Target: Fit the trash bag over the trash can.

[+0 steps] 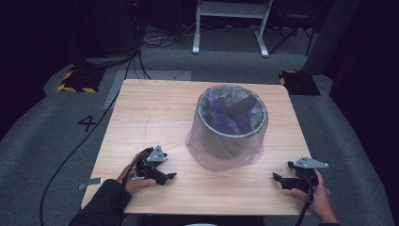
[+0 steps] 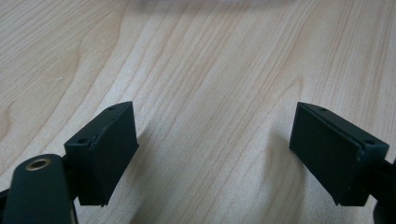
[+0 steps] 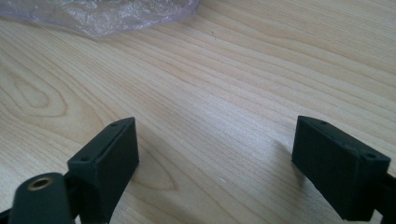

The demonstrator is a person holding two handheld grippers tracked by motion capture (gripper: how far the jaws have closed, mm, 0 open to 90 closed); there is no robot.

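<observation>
Two sets of fingers, my left gripper [image 1: 170, 176] and right gripper [image 1: 277, 178], rest spread and empty on the pale wooden worktop [image 1: 155, 113]. Between them, well apart from both, stands the round grey bin [image 1: 226, 150] lined with a thin purple plastic bag [image 3: 107, 16]. I judge nothing is started; next I must reach for the bag's draped edge.

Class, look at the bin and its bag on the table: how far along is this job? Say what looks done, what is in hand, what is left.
Done: the bag lines the bin, its film draped over the rim and down the outside to the table.
In hand: nothing. The left claw and right claw rest open on the table either side, apart from the bin.
Left: probably handling the loose film, which neither claw has reached.
</observation>
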